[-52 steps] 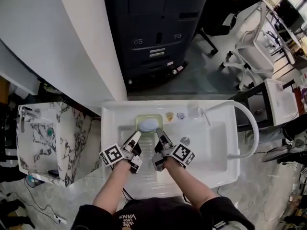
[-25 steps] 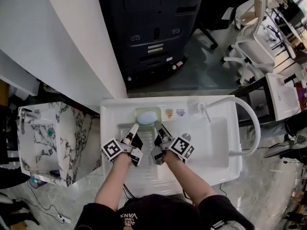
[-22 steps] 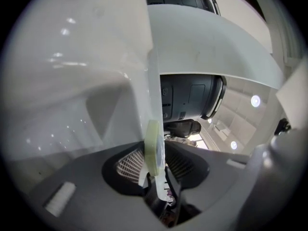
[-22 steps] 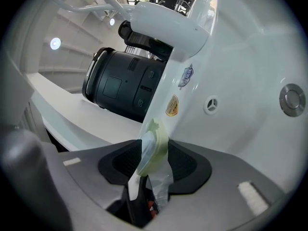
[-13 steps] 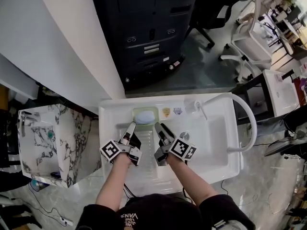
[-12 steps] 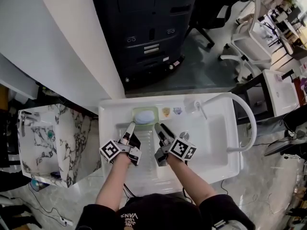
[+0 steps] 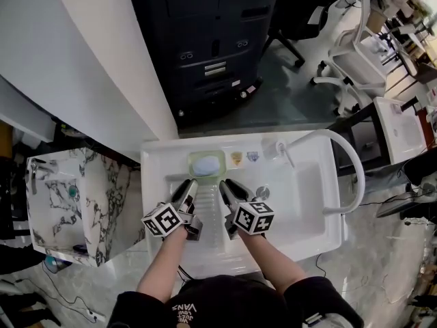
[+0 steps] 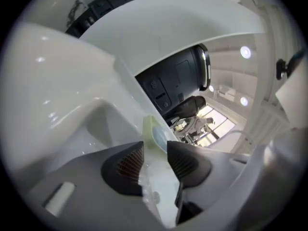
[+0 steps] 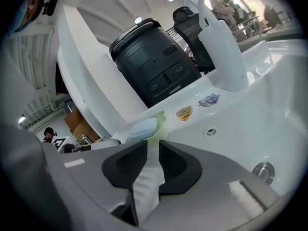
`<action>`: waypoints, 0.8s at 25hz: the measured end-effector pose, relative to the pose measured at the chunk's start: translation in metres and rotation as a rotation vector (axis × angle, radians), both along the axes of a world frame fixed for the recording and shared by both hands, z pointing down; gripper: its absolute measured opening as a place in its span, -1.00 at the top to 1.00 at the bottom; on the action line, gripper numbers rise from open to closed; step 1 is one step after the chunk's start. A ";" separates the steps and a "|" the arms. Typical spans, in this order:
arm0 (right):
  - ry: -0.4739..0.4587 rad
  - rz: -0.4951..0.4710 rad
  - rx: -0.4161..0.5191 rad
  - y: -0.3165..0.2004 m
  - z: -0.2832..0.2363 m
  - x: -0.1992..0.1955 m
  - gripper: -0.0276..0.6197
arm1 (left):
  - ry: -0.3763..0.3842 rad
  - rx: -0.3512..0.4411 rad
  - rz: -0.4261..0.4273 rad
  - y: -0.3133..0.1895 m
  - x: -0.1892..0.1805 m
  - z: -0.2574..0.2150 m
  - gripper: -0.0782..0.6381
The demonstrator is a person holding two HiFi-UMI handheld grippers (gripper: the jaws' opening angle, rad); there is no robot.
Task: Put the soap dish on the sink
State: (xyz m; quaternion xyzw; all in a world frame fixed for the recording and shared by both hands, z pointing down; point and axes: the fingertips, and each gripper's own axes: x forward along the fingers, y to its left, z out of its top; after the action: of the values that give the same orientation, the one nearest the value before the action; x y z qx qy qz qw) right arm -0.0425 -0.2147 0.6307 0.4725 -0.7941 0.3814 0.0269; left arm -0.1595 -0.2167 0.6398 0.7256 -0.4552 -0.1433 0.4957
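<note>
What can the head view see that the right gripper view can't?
Only the head view shows the marbled cabinet and the person's forearms. Only the right gripper view shows the small overflow hole in the sink wall. Both show the green soap dish holding blue soap, two stickers, the drain and the black machine.

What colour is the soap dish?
The soap dish is pale green, clearest in the head view.

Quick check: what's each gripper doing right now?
Left gripper: open, holding nothing.
Right gripper: closing, nothing in it.
</note>
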 end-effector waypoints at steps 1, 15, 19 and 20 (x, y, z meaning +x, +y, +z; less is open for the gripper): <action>0.009 -0.002 0.006 0.000 0.000 0.000 0.69 | -0.053 0.009 0.013 0.001 -0.001 0.000 0.29; 0.056 -0.023 0.019 -0.009 0.004 -0.007 0.91 | -0.338 0.065 0.172 -0.005 0.009 0.001 0.64; 0.056 -0.017 0.021 -0.016 0.005 -0.008 0.91 | -0.334 0.065 0.171 -0.009 0.008 0.002 0.64; 0.056 -0.014 0.021 -0.018 0.005 -0.008 0.91 | -0.331 0.064 0.169 -0.010 0.008 0.003 0.64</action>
State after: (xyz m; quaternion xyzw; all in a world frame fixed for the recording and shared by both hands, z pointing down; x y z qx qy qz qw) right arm -0.0503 -0.2326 0.6359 0.4775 -0.8004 0.3595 0.0467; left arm -0.1516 -0.2265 0.6424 0.7904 -0.4631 0.0061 0.4009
